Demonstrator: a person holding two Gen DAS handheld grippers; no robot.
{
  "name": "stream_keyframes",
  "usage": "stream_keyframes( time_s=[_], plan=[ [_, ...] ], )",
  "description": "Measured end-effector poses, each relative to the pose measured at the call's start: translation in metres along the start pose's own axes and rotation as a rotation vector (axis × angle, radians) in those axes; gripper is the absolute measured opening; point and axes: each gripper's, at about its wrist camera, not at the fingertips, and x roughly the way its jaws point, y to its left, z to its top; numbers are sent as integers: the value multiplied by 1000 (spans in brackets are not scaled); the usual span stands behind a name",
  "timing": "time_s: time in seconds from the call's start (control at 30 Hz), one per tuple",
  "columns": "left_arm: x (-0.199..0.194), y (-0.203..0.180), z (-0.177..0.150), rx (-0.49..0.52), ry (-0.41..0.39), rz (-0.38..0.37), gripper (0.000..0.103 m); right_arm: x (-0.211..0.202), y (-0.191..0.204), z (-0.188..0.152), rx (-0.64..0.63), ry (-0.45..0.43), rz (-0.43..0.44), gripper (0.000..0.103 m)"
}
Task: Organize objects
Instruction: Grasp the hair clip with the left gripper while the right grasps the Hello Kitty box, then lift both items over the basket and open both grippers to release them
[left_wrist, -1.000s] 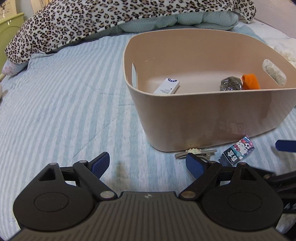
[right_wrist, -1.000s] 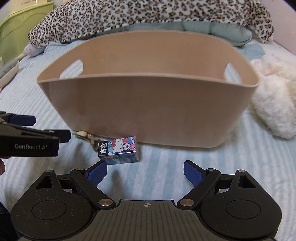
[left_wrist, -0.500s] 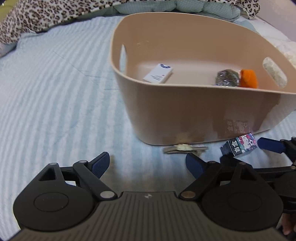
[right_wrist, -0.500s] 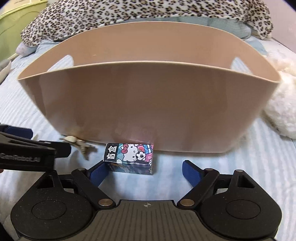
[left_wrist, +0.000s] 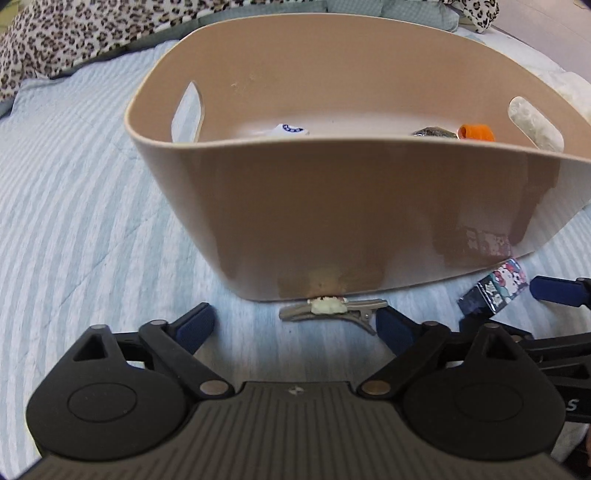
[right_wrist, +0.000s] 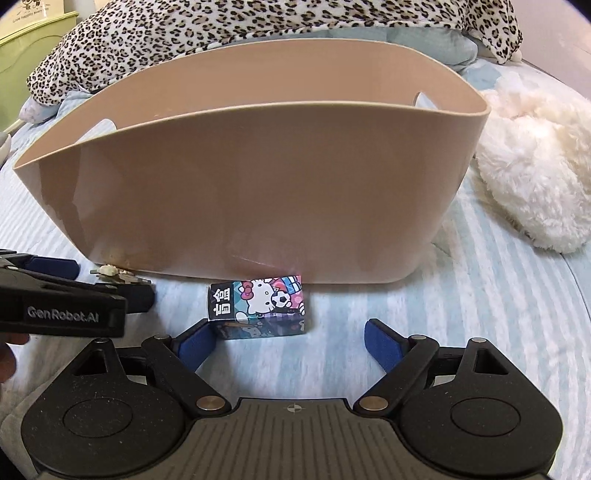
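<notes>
Right now I'm hovering both grippers low over the bed, jaws spread wide, nothing held. L gripper is sitting w/ the hair clip just ahead, betw its fingers, touching the beige bin. R gripper is facing the cartoon box, lying by its left finger, just in front of the bin wall.

The tub walls off the far side, with the hair clip and small box against its base. Open bed lies left; a fluffy toy crowds the right.
</notes>
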Motion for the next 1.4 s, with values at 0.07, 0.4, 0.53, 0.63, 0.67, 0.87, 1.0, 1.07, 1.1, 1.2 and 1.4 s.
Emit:
stream_keyframes(
  time_s=[0.07, 0.4, 0.53, 0.63, 0.67, 0.87, 1.0, 1.07, 1.1, 1.2, 1.4],
  plan=[
    [1, -1, -3, -2, -31, 5, 96, -1, 0, 1, 7, -2, 3, 89],
    [-11, 10, -8, -27, -34, -44, 56, -7, 6, 11, -29, -14, 24, 53],
    [-18, 15, -13, -50, -24, -48, 56, -15, 5, 8, -44, -19, 31, 46],
    [-28, 12, -21, -48, -21, -47, 56, -21, 5, 7, -43, -16, 33, 46],
    [-31, 12, -22, -50, -20, -50, 56, -22, 7, 9, -42, -15, 34, 46],
    [-52, 24, -23, -59, -44, -65, 56, -52, 12, 9, -62, -65, 34, 46],
    [-74, 27, -22, -41, -94, -38, 56, -64, 19, 15, -75, -117, 31, 46],
    [-83, 30, -21, -51, -101, -46, 56, -72, 15, 13, -79, -133, 29, 46],
    [-88, 33, -21, -58, -108, -55, 56, -77, 14, 12, -79, -140, 30, 46],
    [-102, 31, -15, -42, -143, -47, 56, -87, 9, 10, -78, -163, 25, 46],
    [-130, 26, 7, 2, -238, -46, 56, -115, 2, 23, -72, -259, 6, 46]
  ],
)
